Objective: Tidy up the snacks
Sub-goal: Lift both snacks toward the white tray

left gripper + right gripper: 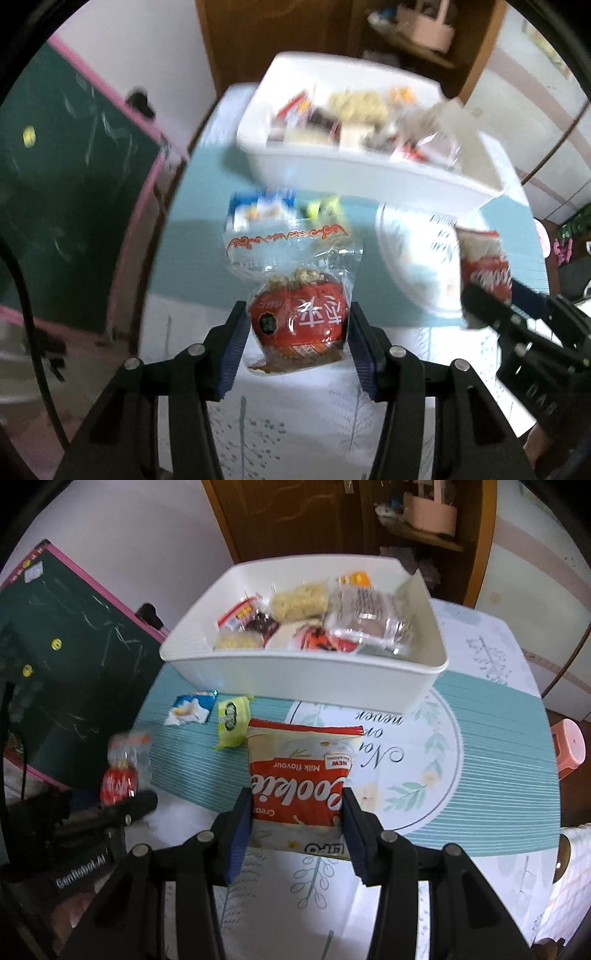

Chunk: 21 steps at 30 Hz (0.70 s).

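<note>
The right gripper (297, 818) is clamping a red-and-white "Cookie" packet (301, 775) reading "Milk flavour" and "NEW", the white bin (303, 679) lying at twelve o'clock. The left gripper (297, 326) is pinching a clear red-labelled snack bag (295, 306) above the tablecloth (192, 258).

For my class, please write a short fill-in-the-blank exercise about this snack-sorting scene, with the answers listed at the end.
1. The left claw grips a clear-topped snack packet with a ____ label.
2. The right claw grips a red and white packet printed with the word ____.
3. Many wrapped snacks already lie inside the white plastic ____.
4. Besides the small blue and white packet, a yellow-green packet lies loose on the ____.

Answers: red; Cookie; bin; table
</note>
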{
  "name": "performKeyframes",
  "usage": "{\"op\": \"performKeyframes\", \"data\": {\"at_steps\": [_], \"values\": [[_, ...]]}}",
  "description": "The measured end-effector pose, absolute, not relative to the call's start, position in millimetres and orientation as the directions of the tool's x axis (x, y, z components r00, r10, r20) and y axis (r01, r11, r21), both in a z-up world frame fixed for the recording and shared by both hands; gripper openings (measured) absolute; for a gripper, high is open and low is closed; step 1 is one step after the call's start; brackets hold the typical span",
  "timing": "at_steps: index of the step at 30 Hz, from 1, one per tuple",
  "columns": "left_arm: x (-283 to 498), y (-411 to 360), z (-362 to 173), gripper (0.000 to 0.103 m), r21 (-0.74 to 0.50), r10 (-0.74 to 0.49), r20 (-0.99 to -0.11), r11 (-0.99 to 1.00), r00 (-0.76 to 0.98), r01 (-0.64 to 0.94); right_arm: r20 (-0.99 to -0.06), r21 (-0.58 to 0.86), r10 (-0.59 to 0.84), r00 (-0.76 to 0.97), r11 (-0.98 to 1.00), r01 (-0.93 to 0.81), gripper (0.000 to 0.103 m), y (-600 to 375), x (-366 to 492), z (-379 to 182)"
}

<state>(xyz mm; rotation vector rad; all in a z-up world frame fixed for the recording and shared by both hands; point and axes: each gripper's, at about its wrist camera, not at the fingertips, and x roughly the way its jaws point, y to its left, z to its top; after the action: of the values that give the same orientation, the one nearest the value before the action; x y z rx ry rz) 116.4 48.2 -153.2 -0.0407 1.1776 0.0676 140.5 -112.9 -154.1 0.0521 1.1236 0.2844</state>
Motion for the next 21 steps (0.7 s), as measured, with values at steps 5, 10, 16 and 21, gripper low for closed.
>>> {"op": "performKeyframes", "data": {"at_steps": [5, 10, 16, 21], "values": [[136.1, 42.0, -112.5, 0.051, 0.033, 0.050, -0.882, 0.999, 0.469, -0.043, -0.847, 0.210, 0.279, 0.453, 0.958, -0.197, 0.046, -119.8, 137.7, -125.0], [152.3, 38.6, -84.5, 0.051, 0.079, 0.083, -0.842, 0.996, 0.533, -0.030, -0.803, 0.223, 0.301, 0.515, 0.952, -0.209, 0.046, -123.6, 145.2, -95.6], [181.3, 43.1, -59.4, 0.051, 0.085, 0.087, -0.811, 0.996, 0.579, -0.030, -0.755, 0.213, 0.299, 0.584, 0.953, -0.214, 0.046, -129.9, 163.3, -63.5], [213.1, 43.1, -39.5, 0.052, 0.074, 0.074, -0.784, 0.997, 0.616, -0.025, -0.718, 0.192, 0.274, 0.640, 0.962, -0.196, 0.046, -132.8, 189.2, -42.4]]}}
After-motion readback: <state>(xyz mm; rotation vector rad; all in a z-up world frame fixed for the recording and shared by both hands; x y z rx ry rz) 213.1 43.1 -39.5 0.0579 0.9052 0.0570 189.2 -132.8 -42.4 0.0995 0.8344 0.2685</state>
